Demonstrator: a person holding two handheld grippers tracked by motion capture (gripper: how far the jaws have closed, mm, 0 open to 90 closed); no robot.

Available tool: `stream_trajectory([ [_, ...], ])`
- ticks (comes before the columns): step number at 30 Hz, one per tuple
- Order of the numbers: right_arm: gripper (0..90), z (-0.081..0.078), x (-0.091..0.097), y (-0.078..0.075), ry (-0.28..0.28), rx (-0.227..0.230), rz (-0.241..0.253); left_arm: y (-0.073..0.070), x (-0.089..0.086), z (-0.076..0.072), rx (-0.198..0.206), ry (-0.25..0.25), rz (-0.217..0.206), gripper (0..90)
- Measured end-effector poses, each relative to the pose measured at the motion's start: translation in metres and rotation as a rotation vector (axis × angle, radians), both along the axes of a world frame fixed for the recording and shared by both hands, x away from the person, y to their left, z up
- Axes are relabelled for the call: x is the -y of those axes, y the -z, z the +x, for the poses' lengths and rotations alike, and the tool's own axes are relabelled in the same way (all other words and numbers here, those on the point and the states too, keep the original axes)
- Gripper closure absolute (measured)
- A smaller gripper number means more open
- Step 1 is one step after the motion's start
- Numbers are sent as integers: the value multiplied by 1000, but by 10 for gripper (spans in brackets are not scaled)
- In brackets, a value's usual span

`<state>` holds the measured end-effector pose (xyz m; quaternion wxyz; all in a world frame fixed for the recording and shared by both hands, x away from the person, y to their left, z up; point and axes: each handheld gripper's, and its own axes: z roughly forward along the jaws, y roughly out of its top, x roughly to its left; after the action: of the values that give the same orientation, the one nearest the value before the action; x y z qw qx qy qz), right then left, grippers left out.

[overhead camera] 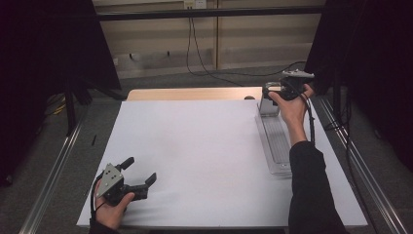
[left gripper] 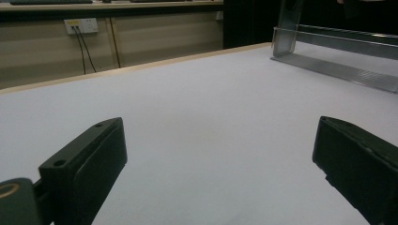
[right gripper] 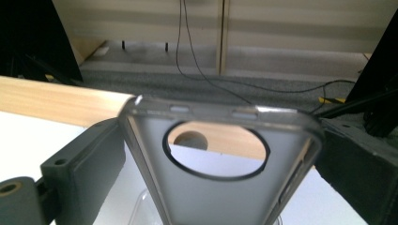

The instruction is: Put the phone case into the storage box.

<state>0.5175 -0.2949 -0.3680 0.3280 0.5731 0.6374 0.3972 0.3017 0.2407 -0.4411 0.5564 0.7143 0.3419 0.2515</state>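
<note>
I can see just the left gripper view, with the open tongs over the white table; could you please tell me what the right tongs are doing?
Observer: The right tongs grip a clear phone case by its two side edges.
Operator: Whereabouts is that?
Observer: At the far right corner of the table, with the case standing upright at the far end of a long clear tray.
</note>
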Motion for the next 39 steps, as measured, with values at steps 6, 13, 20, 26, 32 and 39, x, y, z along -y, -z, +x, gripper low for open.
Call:
stream_trajectory([
  [6, 31, -1, 0, -5, -11, 42, 16, 0, -1, 0, 2, 0, -2, 33],
  [13, 31, -3, 1, -9, -12, 76, 26, -1, -1, 0, 3, -6, -4, 33],
  [20, 31, -6, 2, -14, -18, 101, 38, -1, -1, 0, 2, -10, -7, 33],
  [26, 28, -8, 4, -18, -23, 119, 44, -1, -1, 1, -2, -19, -17, 34],
  [32, 27, -11, 7, -22, -24, 134, 49, 0, 1, 3, -12, -19, -14, 35],
  [39, 23, -15, 13, -27, -32, 134, 46, -1, -3, 4, -9, -26, -18, 41],
])
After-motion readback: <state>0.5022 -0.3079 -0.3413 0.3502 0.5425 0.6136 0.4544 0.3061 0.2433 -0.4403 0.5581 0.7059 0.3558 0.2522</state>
